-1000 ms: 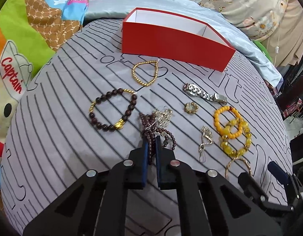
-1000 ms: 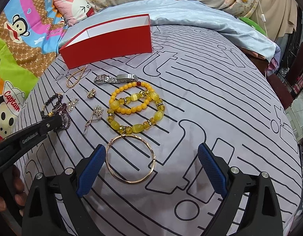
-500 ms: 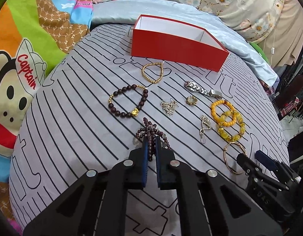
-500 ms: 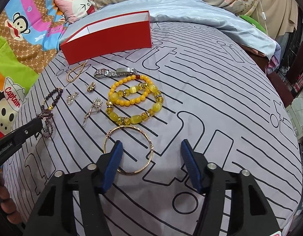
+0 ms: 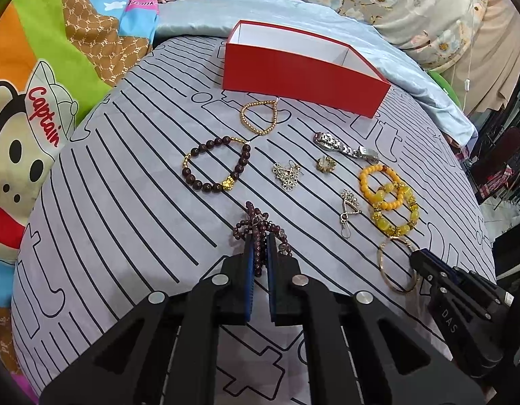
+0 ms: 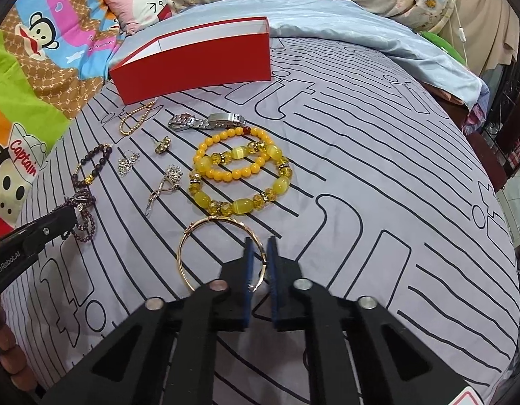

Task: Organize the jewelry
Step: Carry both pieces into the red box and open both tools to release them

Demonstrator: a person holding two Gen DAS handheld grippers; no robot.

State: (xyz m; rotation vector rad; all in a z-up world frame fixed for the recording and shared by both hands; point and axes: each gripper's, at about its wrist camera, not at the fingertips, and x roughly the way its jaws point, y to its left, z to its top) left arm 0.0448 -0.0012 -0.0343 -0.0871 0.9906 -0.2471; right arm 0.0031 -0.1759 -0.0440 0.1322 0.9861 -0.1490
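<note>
Since the earlier frame the right gripper (image 6: pixel 259 263) has closed, clamping the thin gold metal bangle (image 6: pixel 192 236), which lies well short of the open red cardboard box (image 6: pixel 192 64). The left gripper (image 5: pixel 259 253) grips the dark purple beaded strand (image 5: pixel 256 227), also short of that box.

"Captain" is printed in red on the cartoon monkey's cap (image 5: pixel 44 101) at nine o'clock, "GenRobot.AI" on the left tongs (image 6: pixel 10 263), and "DAS" on the right tongs (image 5: pixel 449 319).

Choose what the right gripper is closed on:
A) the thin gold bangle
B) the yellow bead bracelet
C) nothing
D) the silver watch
A: the right gripper has its blue pads shut on the rim of the thin gold bangle, which lies on the striped sheet.
</note>
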